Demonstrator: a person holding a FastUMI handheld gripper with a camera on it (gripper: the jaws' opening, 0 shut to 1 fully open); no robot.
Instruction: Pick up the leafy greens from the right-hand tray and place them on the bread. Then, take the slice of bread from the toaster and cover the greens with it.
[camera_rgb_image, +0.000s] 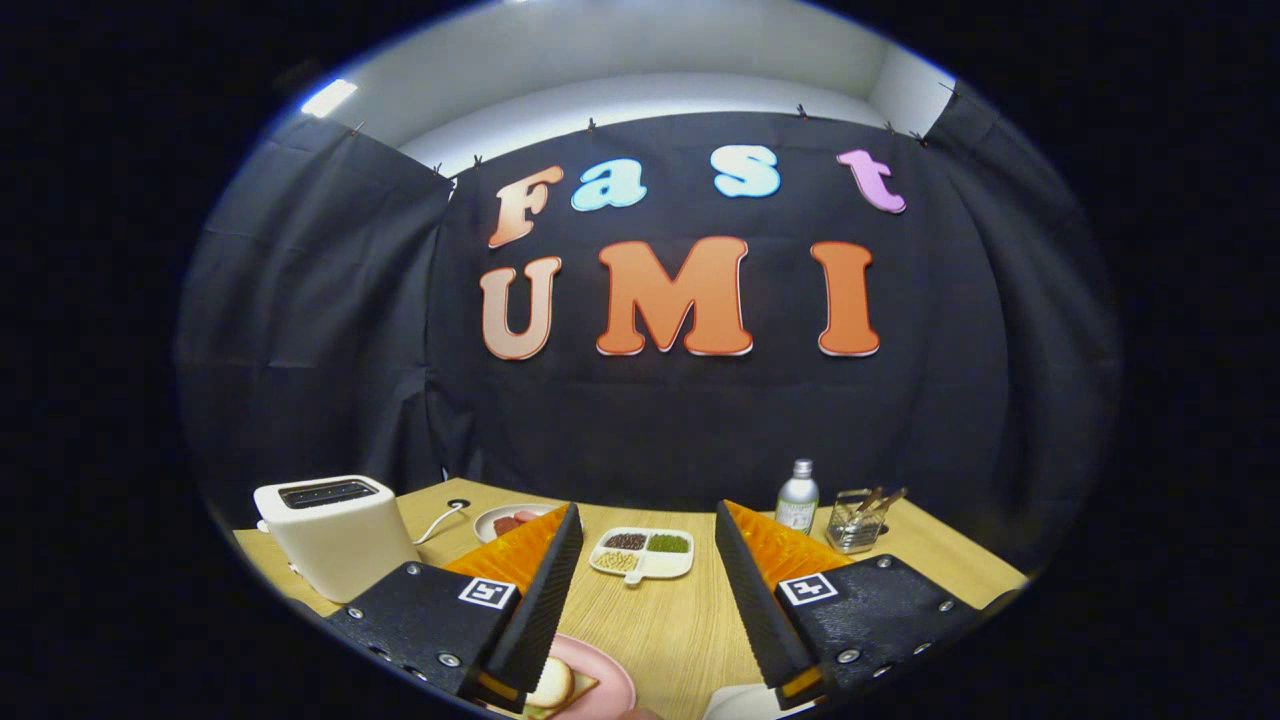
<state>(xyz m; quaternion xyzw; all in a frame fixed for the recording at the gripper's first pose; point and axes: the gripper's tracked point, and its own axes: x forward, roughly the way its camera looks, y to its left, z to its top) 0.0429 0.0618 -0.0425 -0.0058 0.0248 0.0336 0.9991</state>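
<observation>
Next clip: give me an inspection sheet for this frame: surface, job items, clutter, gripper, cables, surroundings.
Surface: wooden table, light grain.
Job's things: white toaster beyond the left finger; pink plate with a bread slice between the fingers, partly hidden; greens not made out.
Clutter: divided dish of beans ahead; small plate with red food; bottle; glass holder with sticks.
Gripper: gripper open, fingers apart, holding nothing.
Cables: white cord running from the toaster.
Surroundings: black cloth wall.
</observation>
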